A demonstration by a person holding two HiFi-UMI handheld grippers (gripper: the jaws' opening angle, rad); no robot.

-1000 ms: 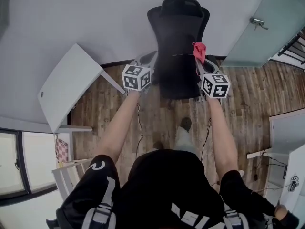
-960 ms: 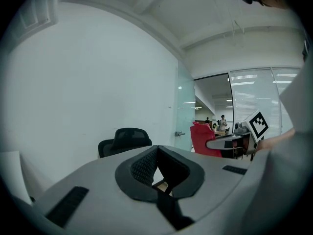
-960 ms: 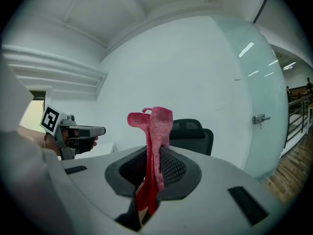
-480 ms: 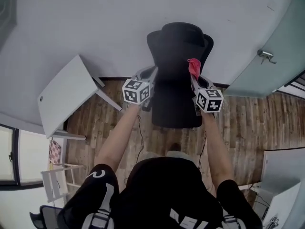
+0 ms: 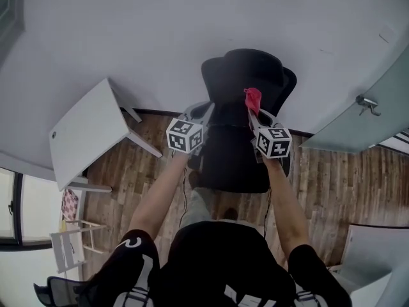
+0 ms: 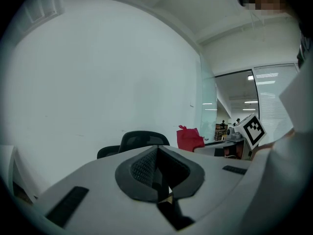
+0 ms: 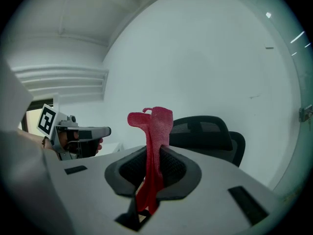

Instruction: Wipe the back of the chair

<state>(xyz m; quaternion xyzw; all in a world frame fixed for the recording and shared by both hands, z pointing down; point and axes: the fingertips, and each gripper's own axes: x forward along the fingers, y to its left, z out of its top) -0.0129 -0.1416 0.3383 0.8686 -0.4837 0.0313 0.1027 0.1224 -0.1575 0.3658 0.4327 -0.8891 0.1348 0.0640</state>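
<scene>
A black office chair [image 5: 244, 117] stands against the white wall, its back toward me. Its headrest [image 6: 143, 139] shows past the left jaws, and the headrest [image 7: 200, 131] also shows in the right gripper view. My right gripper [image 5: 253, 110] is shut on a red cloth [image 5: 253, 98], which stands up from the jaws as a red cloth [image 7: 153, 146], just in front of the chair back's right side. My left gripper [image 5: 203, 112] is shut with nothing in it, by the chair back's left edge. The red cloth [image 6: 190, 138] also appears in the left gripper view.
A white table [image 5: 86, 130] tilts at the left beside the chair. A glass door with a handle [image 5: 367, 102] is at the right. A small white rack [image 5: 70, 243] stands at lower left on the wooden floor [image 5: 319, 190].
The view has tilted up, so the chair sits lower in the head view. Both grippers rose with it and moved closer to the upper chair back; the right still holds the cloth.
</scene>
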